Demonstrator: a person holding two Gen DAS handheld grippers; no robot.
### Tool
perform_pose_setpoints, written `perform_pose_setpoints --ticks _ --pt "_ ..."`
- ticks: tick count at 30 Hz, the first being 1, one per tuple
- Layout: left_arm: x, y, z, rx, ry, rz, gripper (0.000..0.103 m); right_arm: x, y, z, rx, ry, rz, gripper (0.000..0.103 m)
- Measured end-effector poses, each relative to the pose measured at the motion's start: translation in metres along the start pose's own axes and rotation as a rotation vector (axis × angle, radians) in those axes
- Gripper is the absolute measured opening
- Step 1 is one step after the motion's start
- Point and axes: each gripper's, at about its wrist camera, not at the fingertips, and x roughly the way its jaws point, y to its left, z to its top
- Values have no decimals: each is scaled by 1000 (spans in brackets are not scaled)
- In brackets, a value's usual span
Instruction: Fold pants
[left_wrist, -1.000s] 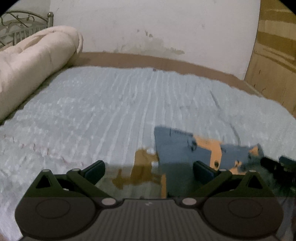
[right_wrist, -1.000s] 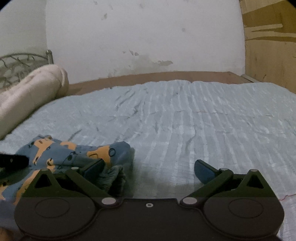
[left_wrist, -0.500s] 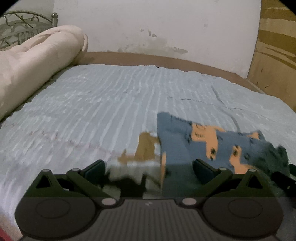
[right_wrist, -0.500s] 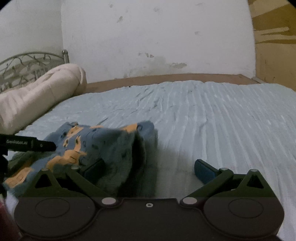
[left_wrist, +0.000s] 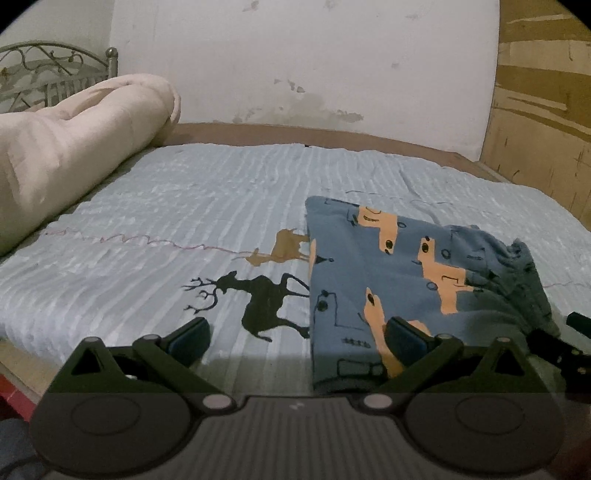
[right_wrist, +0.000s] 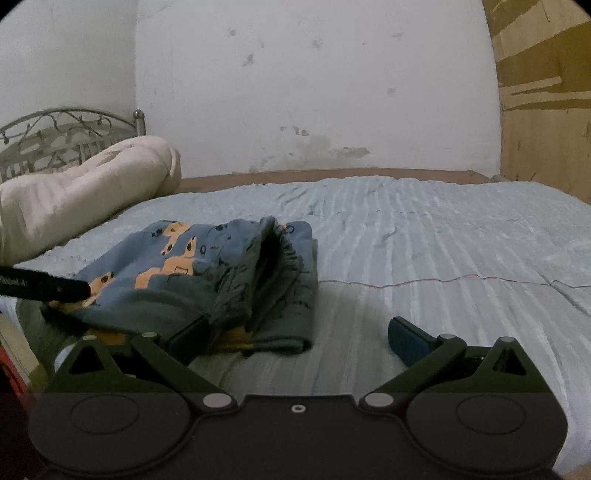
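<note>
The blue pants (left_wrist: 399, 273) with orange car prints lie folded in a small stack on the light blue bedspread (left_wrist: 221, 206). In the right wrist view the pants (right_wrist: 207, 273) show their gathered waistband facing me. My left gripper (left_wrist: 295, 341) is open and empty, just in front of the stack, its right finger over the near edge. My right gripper (right_wrist: 295, 338) is open and empty, its left finger beside the stack's right end. The left gripper's finger shows as a black bar (right_wrist: 44, 286) at the left.
A rolled cream duvet (left_wrist: 74, 147) lies along the bed's left side before a metal headboard (right_wrist: 66, 133). A white wall stands behind and a wooden panel (left_wrist: 543, 110) at the right. Deer prints (left_wrist: 258, 302) mark the bedspread. The bed's near edge is at lower left.
Both grippers have pulled back and risen from the pants. The stack now lies still on the bed, farther from the fingers than before.
</note>
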Motion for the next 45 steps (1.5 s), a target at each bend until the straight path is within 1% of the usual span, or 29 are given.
perform_pose_setpoints --ticks 3,5,8,10,13,20,22,24,26,29,31,33,36,39,41,42,44,45 --pt "-5 1 2 4 7 -7 102 -9 1 3 -3 -8 -2 102" --pt "-8 1 5 -1 10 -10 102 -16 0 6 14 -34 12 102" --pt "-9 1 10 -5 6 -25 102 -18 -4 20 54 -65 60 102" --pt "-7 0 13 -6 -1 -28 102 -11 -8 31 89 -59 102 102" --pt "0 0 20 -11 3 -30 102 12 -13 47 127 -8 144 102" --pt "25 -4 35 -24 26 -5 102 63 -9 66 107 75 138 102" --pt "33 -4 37 -29 45 -3 102 77 -12 65 135 126 144 102" --pt "39 -4 36 -45 72 -3 102 92 -17 60 181 216 144 102" --pt "42 -4 32 -52 89 -17 102 90 -21 54 193 195 161 102" --pt "42 -6 24 -22 74 -18 102 85 -27 50 224 171 195 102" --pt "41 -7 24 -11 78 -25 102 82 -32 49 242 161 216 102" --pt "41 -3 27 -31 104 -51 102 79 -35 49 259 147 247 102" --pt "40 5 34 -82 134 -111 102 77 -37 51 276 139 283 102" --pt "38 8 37 -115 138 -142 102 76 -38 52 294 127 278 94" --pt "38 9 39 -127 143 -157 102 74 -38 51 315 120 266 83" --pt "38 9 40 -132 146 -167 100 73 -37 50 327 118 257 80" --pt "39 8 42 -144 158 -187 94 70 -38 49 346 115 246 68" --pt "40 9 44 -153 170 -197 90 69 -38 48 353 116 242 65"
